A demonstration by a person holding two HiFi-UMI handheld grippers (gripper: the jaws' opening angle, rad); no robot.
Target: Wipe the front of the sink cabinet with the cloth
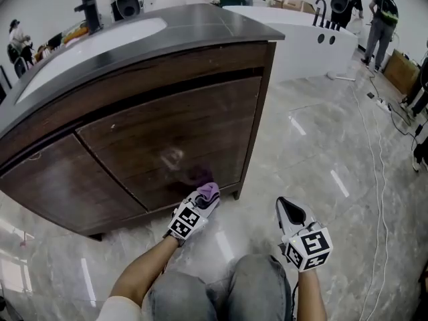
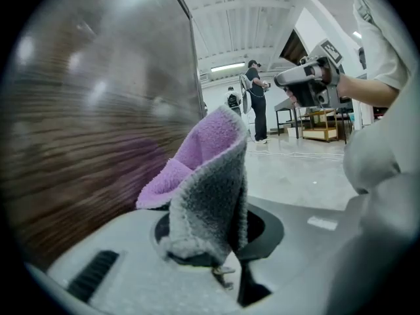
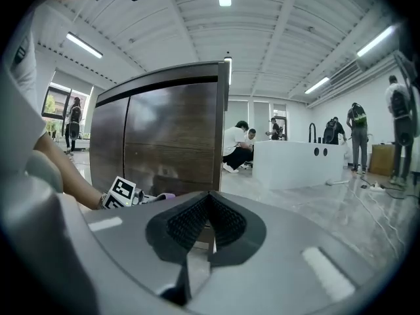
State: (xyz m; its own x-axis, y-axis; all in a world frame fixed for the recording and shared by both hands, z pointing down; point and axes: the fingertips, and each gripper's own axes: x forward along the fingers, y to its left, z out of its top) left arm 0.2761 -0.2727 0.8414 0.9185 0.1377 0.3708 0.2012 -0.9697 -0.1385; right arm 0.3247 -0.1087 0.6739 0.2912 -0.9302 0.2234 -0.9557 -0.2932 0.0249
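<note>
Left gripper view | left hand-held gripper (image 2: 200,251) clamped on cloth (image 2: 210,176), by cabinet front (image 2: 85,123) | right hand-held gripper (image 3: 209,199) closed

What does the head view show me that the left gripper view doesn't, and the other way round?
Head view only: the whole cabinet front with both doors, the sink and tap on top, and the left gripper low by the right door's bottom corner.
Left gripper view only: the cloth is folded, purple on one face and grey on the other, and pinched between the jaws, right beside the wood.
Both: the cloth, the cabinet front, and the right gripper held clear of the cabinet.
</note>
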